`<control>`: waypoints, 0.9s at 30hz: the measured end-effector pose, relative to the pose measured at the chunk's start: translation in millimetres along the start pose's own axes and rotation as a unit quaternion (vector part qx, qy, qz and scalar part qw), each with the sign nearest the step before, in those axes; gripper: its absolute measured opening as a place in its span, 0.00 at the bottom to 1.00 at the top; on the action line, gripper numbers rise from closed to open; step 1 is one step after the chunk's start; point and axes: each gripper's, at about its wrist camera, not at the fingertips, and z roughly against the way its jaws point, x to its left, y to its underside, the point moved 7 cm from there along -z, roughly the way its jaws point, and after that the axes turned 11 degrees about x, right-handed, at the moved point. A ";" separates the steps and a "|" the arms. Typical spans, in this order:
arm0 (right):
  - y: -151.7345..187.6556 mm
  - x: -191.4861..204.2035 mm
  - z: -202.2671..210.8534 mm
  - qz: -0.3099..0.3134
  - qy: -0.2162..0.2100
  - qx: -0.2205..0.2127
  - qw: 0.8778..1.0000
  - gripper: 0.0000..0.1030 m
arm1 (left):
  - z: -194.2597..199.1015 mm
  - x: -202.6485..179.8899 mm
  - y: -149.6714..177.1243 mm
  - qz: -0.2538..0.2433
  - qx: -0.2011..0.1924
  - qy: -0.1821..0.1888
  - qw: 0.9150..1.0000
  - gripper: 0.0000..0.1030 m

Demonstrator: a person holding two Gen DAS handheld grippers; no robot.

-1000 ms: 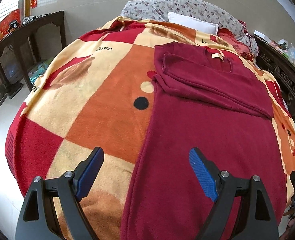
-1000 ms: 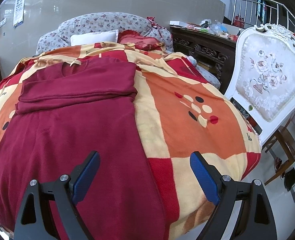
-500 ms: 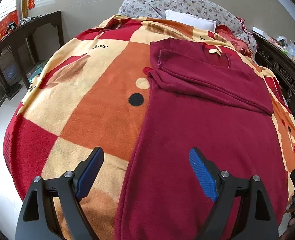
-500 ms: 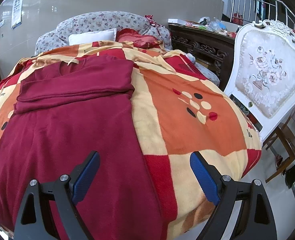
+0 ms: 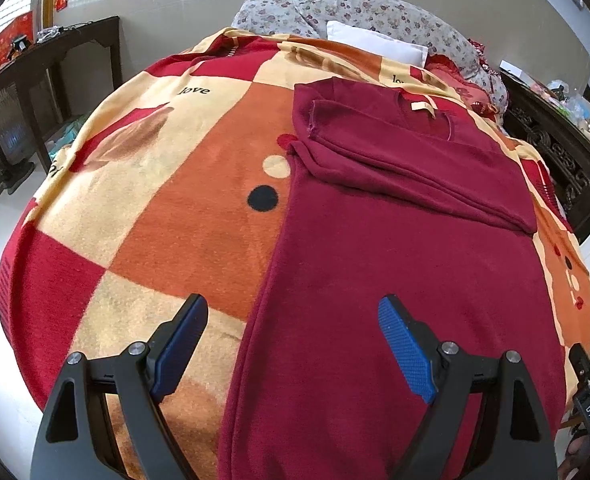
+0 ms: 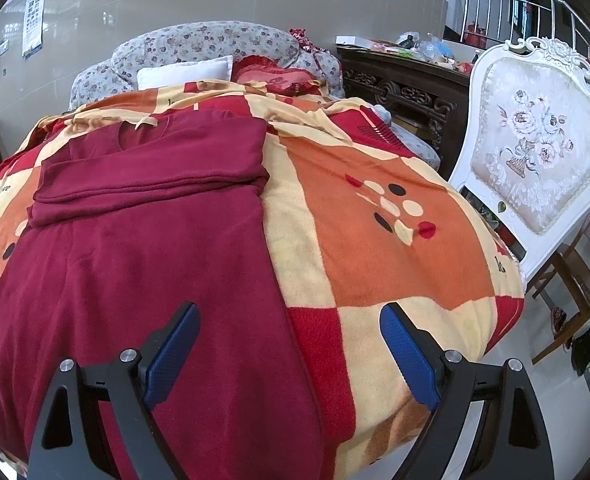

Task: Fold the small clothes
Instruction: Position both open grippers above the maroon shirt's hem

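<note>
A dark red knit garment [image 5: 395, 264] lies flat on the bed, its sleeves folded across the chest near the collar [image 5: 419, 106]. It also shows in the right wrist view [image 6: 143, 248]. My left gripper [image 5: 293, 344] is open and empty above the garment's left hem edge. My right gripper [image 6: 289, 350] is open and empty above the garment's right hem edge. Neither gripper touches the cloth.
The bed carries an orange, cream and red checked blanket [image 5: 167, 184], with pillows [image 5: 375, 44] at the head. A dark wooden desk [image 5: 55, 64] stands left. A carved dark cabinet [image 6: 407, 84] and a white ornate chair [image 6: 535, 148] stand right of the bed.
Both grippers have drifted slightly over the near hem of the garment and stay open. The garment has not moved.
</note>
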 end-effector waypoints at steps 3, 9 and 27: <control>0.1 0.3 -0.2 0.000 0.000 0.000 1.000 0.91 | 0.3 -0.4 0.0 0.002 0.000 0.006 1.000 0.84; 0.5 1.9 -2.1 0.001 -0.001 0.002 1.000 0.91 | 1.8 -1.4 0.8 0.005 -0.001 0.020 1.000 0.84; 0.2 5.1 -2.4 -0.002 -0.006 0.002 1.000 0.91 | 2.4 -1.0 0.9 0.004 -0.001 0.017 1.000 0.84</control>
